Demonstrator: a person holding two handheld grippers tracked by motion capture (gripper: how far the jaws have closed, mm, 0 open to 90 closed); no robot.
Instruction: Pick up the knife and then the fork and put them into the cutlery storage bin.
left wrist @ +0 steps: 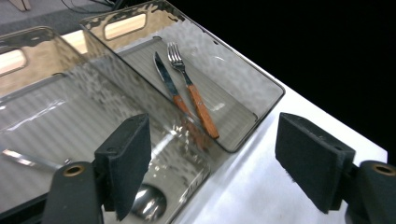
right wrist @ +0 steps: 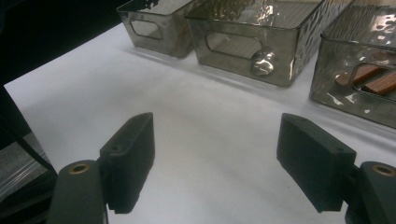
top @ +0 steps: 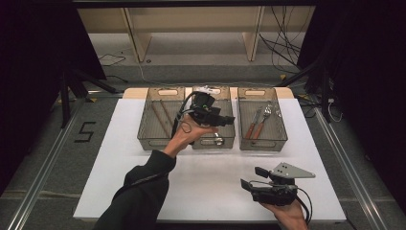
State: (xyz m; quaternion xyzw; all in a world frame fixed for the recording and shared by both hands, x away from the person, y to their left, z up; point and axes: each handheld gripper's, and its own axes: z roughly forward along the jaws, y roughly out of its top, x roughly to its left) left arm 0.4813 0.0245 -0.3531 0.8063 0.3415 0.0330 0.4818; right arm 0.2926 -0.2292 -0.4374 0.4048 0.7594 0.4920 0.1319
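Both fingers of the left gripper [top: 229, 120] stand wide apart with nothing between them, above the middle bin [top: 214, 117]. A spoon [left wrist: 148, 203] lies in this bin, its bowl at the near wall. I judge it light, stiff and slippery; the thin handle is the best place to hold. The bin wall stands in the way. The right gripper [top: 251, 178] is also open, over the white table [top: 201, 187]. A knife [left wrist: 169, 84] and fork [left wrist: 191, 89] lie in the right bin [top: 262, 120].
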